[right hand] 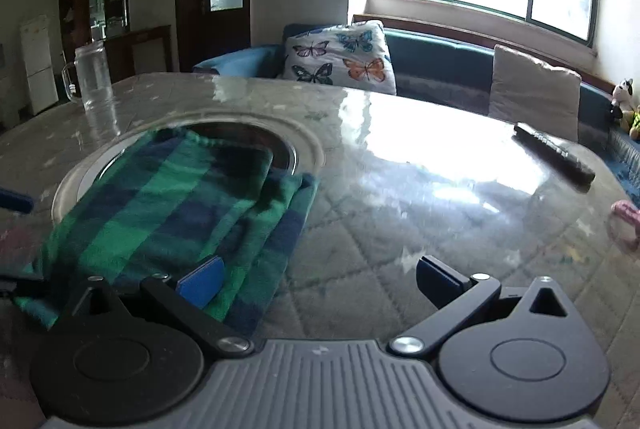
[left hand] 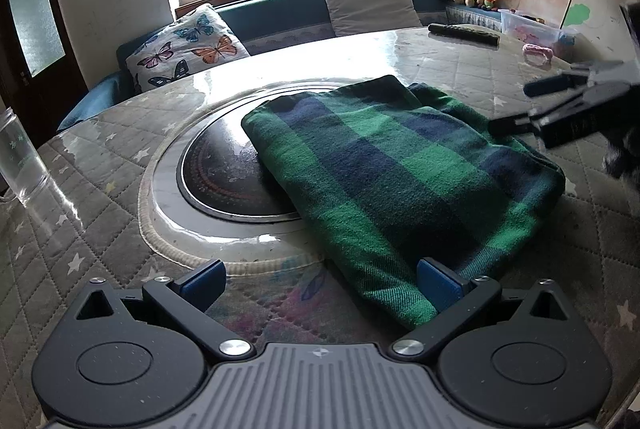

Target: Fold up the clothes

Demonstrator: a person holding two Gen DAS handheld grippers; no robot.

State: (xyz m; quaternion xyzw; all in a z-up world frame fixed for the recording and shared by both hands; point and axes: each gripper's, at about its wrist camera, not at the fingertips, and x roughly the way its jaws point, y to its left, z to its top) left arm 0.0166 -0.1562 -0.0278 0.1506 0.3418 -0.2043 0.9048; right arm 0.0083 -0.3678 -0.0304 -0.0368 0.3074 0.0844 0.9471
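Note:
A green and navy plaid cloth [left hand: 396,181] lies folded into a thick rectangle on the round table, partly over the dark central hotplate [left hand: 224,169]. My left gripper [left hand: 320,283] is open at the cloth's near corner, its right finger over the fabric edge and nothing held. In the left wrist view my right gripper [left hand: 516,105] hovers open above the cloth's far right side. The right wrist view shows the same cloth [right hand: 180,205] at the lower left, with the right gripper [right hand: 320,281] open and its left finger above the cloth's edge.
A glass mug [right hand: 94,77] stands at the table's left edge. A dark remote [left hand: 464,33] and a pink ring [left hand: 538,53] lie at the far right. A sofa with a butterfly cushion [left hand: 184,49] and a plain cushion sits behind, under the window.

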